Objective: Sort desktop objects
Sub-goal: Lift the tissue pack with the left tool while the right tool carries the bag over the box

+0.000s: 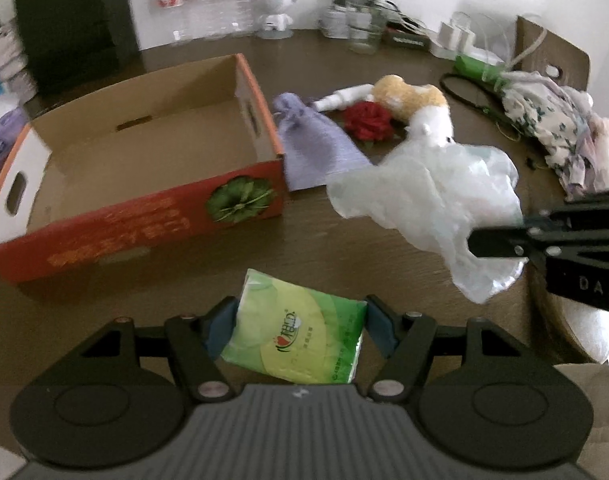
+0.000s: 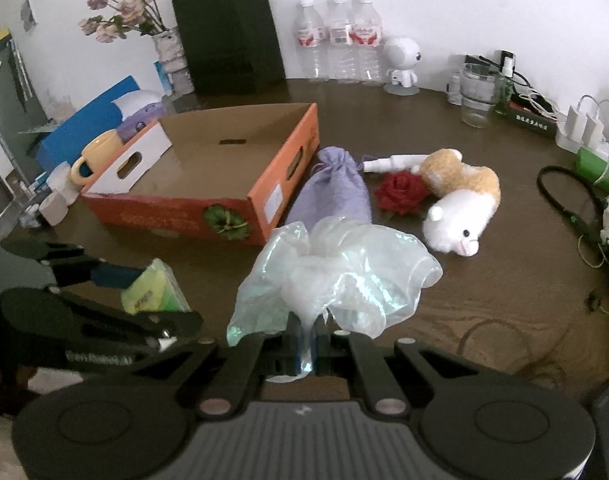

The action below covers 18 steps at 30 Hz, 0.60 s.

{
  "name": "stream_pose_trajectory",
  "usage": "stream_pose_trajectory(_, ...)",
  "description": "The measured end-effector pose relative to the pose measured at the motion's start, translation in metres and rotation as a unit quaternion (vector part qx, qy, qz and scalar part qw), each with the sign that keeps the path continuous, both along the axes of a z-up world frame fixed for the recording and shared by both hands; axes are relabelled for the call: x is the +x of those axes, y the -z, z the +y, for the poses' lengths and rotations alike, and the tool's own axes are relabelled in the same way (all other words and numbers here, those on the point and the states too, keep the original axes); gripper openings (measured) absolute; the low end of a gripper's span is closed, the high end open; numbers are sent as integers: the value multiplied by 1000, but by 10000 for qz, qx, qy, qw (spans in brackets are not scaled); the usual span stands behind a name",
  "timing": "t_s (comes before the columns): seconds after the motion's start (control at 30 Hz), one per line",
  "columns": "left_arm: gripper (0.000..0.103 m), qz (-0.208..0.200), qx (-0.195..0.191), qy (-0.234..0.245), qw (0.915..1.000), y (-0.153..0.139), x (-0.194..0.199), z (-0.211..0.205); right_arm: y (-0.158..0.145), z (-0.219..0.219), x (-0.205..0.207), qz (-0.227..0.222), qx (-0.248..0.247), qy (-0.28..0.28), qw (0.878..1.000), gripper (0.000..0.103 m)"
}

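Note:
My left gripper (image 1: 298, 330) is shut on a green tissue pack (image 1: 296, 332), held above the table in front of the open orange cardboard box (image 1: 144, 216); the pack also shows in the right wrist view (image 2: 154, 290). My right gripper (image 2: 306, 344) is shut on a crumpled clear plastic bag (image 2: 336, 276), lifted off the table; the bag also shows in the left wrist view (image 1: 428, 200). On the table right of the box lie a purple pouch (image 2: 336, 192), a red fabric rose (image 2: 402, 192), a white spray bottle (image 2: 392, 163) and a plush toy (image 2: 460, 200).
Water bottles (image 2: 338, 40), a dark paper bag (image 2: 230, 36), a small white robot figure (image 2: 400, 62), a glass (image 2: 476, 96) and chargers (image 2: 584, 128) line the back. A yellow mug (image 2: 98, 156) and blue box (image 2: 88, 124) stand left. A black cable (image 2: 572, 200) and floral cloth (image 1: 544, 120) lie right.

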State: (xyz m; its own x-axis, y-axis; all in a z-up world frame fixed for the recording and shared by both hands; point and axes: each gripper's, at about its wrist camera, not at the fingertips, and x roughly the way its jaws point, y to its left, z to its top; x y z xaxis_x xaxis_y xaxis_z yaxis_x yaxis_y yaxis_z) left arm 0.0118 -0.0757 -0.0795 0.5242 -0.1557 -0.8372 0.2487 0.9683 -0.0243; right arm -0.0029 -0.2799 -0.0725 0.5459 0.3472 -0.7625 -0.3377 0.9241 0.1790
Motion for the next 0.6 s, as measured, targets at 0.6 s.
stream_pose_trajectory(0.6, 69, -76, -304, -1605, 9865, -19, -27, 104, -21, 69, 1, 51, 446, -1268, 9909, 4)
